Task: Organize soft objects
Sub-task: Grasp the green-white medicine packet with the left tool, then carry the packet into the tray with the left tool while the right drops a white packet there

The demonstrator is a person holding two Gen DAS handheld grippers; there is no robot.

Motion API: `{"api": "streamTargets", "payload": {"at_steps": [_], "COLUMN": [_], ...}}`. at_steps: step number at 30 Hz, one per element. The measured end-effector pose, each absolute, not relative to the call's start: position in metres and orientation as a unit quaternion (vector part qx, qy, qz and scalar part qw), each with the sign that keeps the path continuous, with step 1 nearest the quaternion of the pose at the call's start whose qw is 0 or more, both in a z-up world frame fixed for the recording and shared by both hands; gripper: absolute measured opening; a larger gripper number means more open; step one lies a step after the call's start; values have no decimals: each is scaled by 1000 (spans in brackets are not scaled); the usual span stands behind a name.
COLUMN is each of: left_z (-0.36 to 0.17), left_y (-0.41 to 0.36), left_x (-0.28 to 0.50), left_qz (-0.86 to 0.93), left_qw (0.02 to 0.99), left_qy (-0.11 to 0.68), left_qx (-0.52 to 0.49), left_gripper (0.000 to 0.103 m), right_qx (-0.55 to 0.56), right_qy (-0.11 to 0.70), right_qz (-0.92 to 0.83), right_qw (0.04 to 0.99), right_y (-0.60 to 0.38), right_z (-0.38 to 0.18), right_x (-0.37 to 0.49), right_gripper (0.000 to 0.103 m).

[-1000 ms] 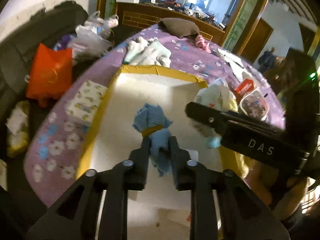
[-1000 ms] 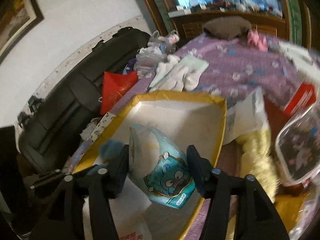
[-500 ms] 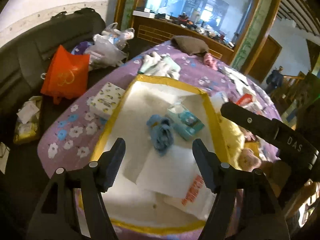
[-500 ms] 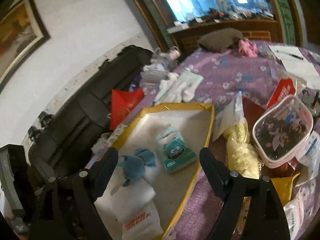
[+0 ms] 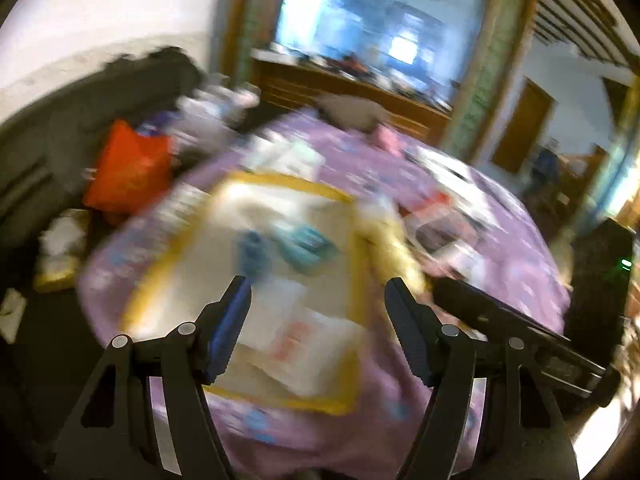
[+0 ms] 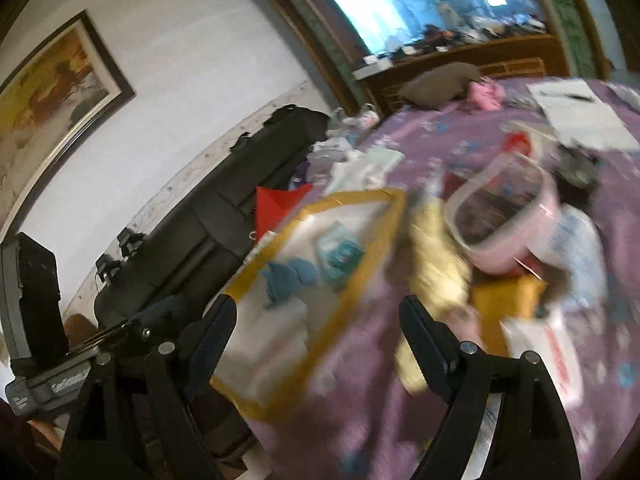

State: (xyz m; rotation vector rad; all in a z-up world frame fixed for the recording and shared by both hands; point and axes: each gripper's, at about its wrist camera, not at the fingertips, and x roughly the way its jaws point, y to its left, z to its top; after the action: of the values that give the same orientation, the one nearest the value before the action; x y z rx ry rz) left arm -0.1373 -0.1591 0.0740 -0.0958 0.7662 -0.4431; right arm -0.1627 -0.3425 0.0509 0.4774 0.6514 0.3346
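Both views are motion-blurred. A yellow-rimmed white tray [image 5: 344,196] [image 6: 394,216] sits on the purple flowered tablecloth. In it lie a blue cloth [image 5: 253,250] [image 6: 286,278] and a teal tissue pack [image 5: 306,242] [image 6: 340,252], side by side. My left gripper [image 5: 318,294] is open and empty, high above the tray's near end. My right gripper [image 6: 318,314] is open and empty, above the tray's right rim. A yellow fluffy cloth [image 6: 434,256] lies just right of the tray.
A clear tub with a pink rim [image 6: 504,216] stands right of the yellow cloth. An orange bag [image 5: 128,168] and a dark sofa [image 6: 240,208] are left of the table. White cloths [image 6: 360,168] and a grey cushion [image 5: 352,110] lie beyond the tray.
The left gripper let go of the blue cloth and the right let go of the teal pack; both opened. Both have pulled up and back from the tray, the right swinging rightward.
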Motion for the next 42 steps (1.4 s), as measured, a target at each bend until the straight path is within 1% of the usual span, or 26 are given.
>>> {"api": "streamTargets", "payload": {"at_steps": [3, 8, 12, 15, 22, 28, 29, 30, 32, 33, 35, 38, 40, 41, 42], "left_z": [62, 50, 39, 36, 34, 8, 1, -3, -9, -10, -7, -4, -4, -4, -4], "left_y": [-185, -206, -218, -224, -246, -289, -294, -297, -300, -300, -297, -287, -282, -278, -276], "left_x": [-144, -158, -169, -173, -178, -159, -152, -150, -146, -146, -146, -141, -138, -136, -136], "left_qz": [-286, -304, -311, -325, -360, -372, -369, -371, -381, -383, -376, -380, -379, -382, -382], "left_qw": [862, 844, 841, 830, 810, 790, 786, 782, 769, 769, 779, 782, 783, 782, 783], "left_qy": [416, 440, 443, 453, 463, 482, 491, 497, 511, 508, 497, 492, 491, 490, 490], "left_qx": [-44, -27, -3, -5, 14, 70, 69, 65, 59, 60, 66, 48, 42, 36, 30], "left_gripper": [70, 70, 70, 70, 70, 70, 64, 55, 46, 44, 37, 31, 30, 29, 28], "right_qx": [234, 233, 218, 242, 270, 303, 306, 308, 303, 301, 299, 303, 298, 298, 297], "right_qy": [328, 357, 368, 375, 379, 395, 400, 405, 417, 420, 436, 453, 447, 447, 446], "right_qz": [149, 96, 60, 54, 62, 50, 47, 45, 42, 42, 45, 40, 28, 28, 29], "right_qw": [903, 900, 902, 893, 883, 866, 863, 860, 856, 855, 848, 838, 843, 843, 844], "right_y": [-361, -387, -399, -412, -425, -451, -453, -456, -459, -459, -457, -455, -453, -452, -451], "right_z": [45, 38, 29, 18, 16, 8, 6, 4, 1, 0, -6, -19, -19, -19, -19], "right_x": [-185, -218, -235, -246, -247, -217, -211, -203, -182, -176, -160, -149, -153, -155, -158], "right_gripper": [83, 83, 83, 83, 83, 83, 83, 83, 83, 83, 83, 81, 67, 66, 59]}}
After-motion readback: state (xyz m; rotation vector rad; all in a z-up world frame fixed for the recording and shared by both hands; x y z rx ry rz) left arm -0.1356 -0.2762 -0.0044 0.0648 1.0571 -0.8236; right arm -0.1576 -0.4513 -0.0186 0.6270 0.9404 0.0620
